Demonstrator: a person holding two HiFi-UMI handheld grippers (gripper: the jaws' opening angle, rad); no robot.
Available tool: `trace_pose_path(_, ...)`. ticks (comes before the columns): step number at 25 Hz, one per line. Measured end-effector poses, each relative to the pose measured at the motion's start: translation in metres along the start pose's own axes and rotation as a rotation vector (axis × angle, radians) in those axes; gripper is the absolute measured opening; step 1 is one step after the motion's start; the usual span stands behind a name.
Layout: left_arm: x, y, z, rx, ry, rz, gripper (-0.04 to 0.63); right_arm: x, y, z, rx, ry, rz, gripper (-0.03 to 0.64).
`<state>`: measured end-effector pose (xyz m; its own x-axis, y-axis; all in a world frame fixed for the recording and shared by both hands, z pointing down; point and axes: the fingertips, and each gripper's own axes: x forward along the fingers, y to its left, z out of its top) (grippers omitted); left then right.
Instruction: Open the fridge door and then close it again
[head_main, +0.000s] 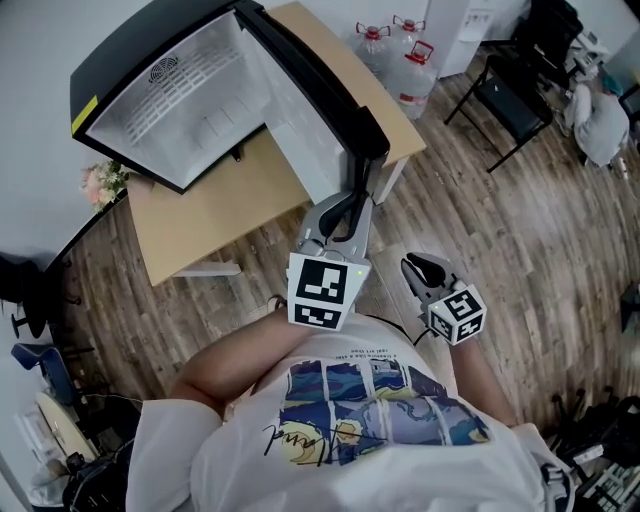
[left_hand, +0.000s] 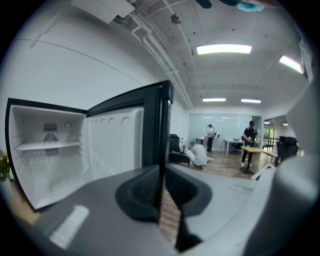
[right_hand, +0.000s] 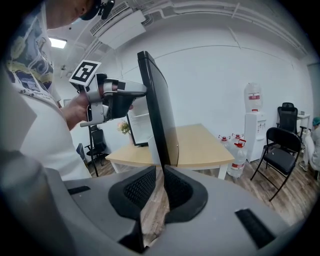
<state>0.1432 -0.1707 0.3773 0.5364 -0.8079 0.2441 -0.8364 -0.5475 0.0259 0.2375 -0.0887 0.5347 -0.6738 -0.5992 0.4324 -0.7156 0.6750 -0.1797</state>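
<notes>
Fridge door (head_main: 318, 88) stands swung wide from the fridge (head_main: 180, 110) on the tabletop (head_main: 215, 215). Opening is judged done; closing is outstanding. Left tongs (head_main: 352, 195) are clenched on the door's free edge. Right tongs (head_main: 412, 265) are pressed together, empty. Only the head view shows them clear of the door. The right gripper view shows the left grip side-on.

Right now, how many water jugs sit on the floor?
3 jugs, bunched beyond the desk: one nearest it, one further left, one behind. Others may be hidden.
</notes>
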Motion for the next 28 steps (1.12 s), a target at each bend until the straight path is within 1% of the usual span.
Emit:
trace_pose_path(5, -0.006, 0.003, -0.001, 0.003, -0.007, 0.001, 0.044, 0.006, 0.003, 0.0, -0.007, 0.013, 0.017, 0.049)
trace_pose_path(10, -0.017, 0.008, -0.004, -0.021, -0.014, -0.011, 0.045, 0.012, 0.01, 0.002, -0.022, 0.027, 0.036, 0.049)
trace_pose_path(15, -0.033, 0.015, -0.009, -0.024, -0.024, -0.01, 0.044, 0.016, 0.018, 0.003, -0.038, 0.046, 0.052, 0.049)
trace_pose_path(28, -0.083, 0.053, -0.018, -0.027, -0.051, 0.002, 0.044, 0.047, 0.056, 0.018, -0.086, 0.081, 0.114, 0.049)
